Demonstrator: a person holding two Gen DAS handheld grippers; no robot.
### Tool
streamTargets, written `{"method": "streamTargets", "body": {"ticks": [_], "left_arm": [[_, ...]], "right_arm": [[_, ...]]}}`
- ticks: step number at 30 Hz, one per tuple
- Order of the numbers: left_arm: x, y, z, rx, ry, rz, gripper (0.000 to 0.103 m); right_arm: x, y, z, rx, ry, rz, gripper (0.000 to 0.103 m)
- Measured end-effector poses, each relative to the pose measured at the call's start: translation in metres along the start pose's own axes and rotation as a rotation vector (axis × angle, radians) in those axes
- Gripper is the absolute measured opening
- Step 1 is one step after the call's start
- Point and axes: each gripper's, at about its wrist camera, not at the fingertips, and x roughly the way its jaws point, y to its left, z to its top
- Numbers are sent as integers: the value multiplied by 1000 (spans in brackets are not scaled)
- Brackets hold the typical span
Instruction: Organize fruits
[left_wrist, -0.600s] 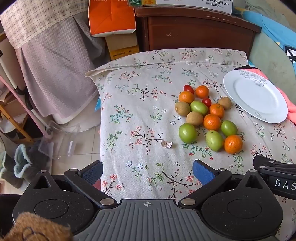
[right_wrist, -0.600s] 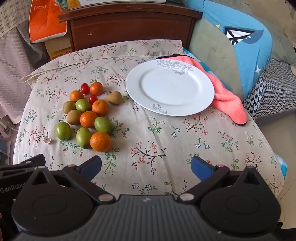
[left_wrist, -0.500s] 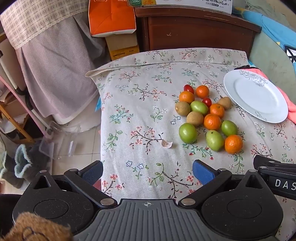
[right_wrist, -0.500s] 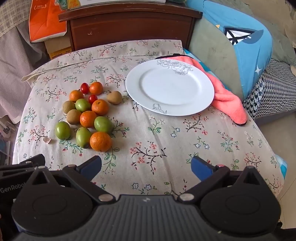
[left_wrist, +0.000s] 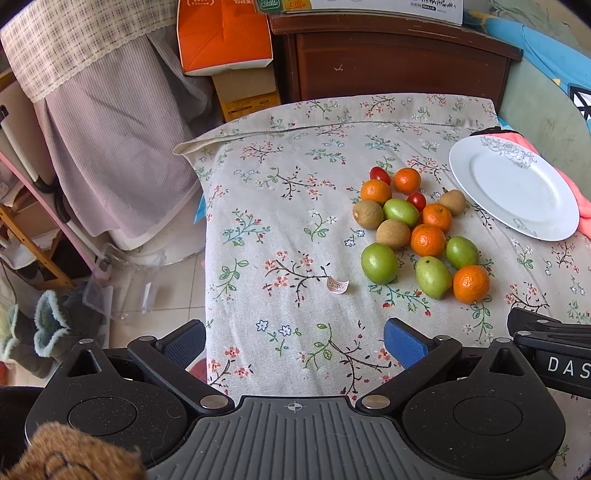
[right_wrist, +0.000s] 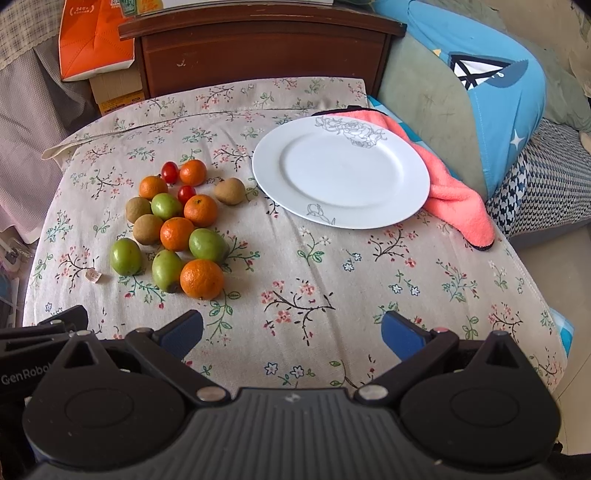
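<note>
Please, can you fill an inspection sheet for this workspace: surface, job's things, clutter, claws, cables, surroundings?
Surface: floral tablecloth covers the table; light creases.
Job's things: white plate holds nothing; beside it one cluster on the cloth: five oranges, the nearest; four green fruits, one; three brown fruits, one; two cherry tomatoes, one.
Clutter: small paper label near the fruits; pink towel partly under the plate.
Claws: left claw and right claw open, holding nothing, short of the fruits.
Cables: nothing seen.
Surroundings: brown wooden cabinet, orange box, blue cushion.
</note>
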Motion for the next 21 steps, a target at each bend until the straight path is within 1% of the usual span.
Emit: {"method": "streamTargets", "body": {"ticks": [14, 21], "left_arm": [[1, -1, -3, 11, -2, 12, 102], [1, 0, -2, 7, -15, 1, 102]], "right_arm": [[2, 3, 0, -9, -8, -1, 102], [1, 1, 0, 4, -31, 14, 102]]}}
